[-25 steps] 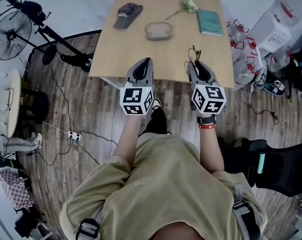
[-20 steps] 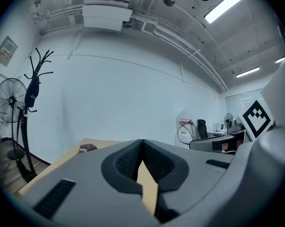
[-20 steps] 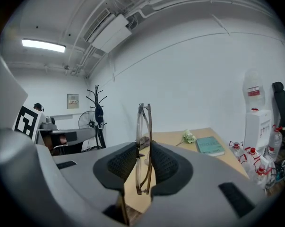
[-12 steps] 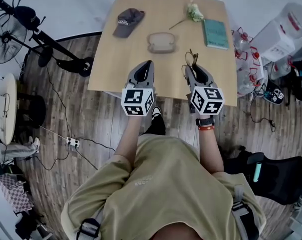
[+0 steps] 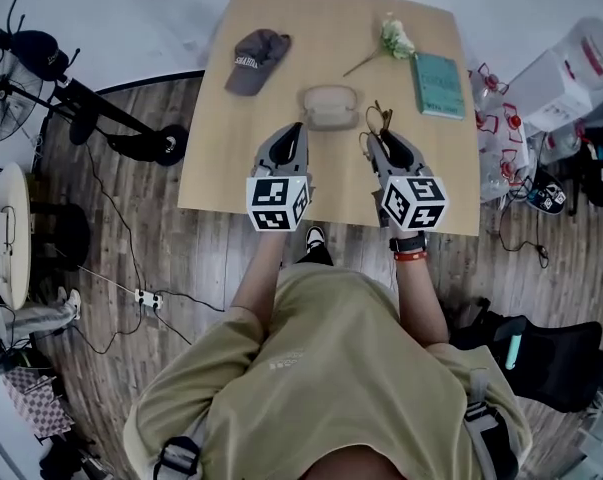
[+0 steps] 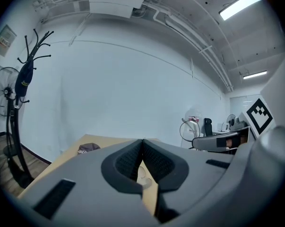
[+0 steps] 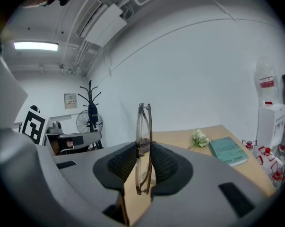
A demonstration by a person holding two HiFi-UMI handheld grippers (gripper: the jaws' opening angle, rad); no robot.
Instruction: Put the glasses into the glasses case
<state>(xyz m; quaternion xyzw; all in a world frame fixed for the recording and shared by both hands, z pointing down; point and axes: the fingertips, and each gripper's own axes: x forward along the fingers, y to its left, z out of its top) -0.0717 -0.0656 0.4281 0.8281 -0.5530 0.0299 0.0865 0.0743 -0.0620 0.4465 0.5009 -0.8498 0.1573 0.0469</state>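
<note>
My right gripper is shut on a pair of thin brown-framed glasses, which stand on edge between its pads. They hang over the near half of the wooden table. An open beige glasses case lies at the table's middle, just left of the glasses and beyond both grippers. My left gripper is shut with nothing in it, its tips just short of the case's near left side.
A dark cap lies at the table's far left. A white flower and a teal book lie at the far right. A fan on a stand is left of the table, water bottles are right.
Both grippers have moved forward over the table toward the case, the right one carrying the glasses. The case now lies right beyond their tips.
</note>
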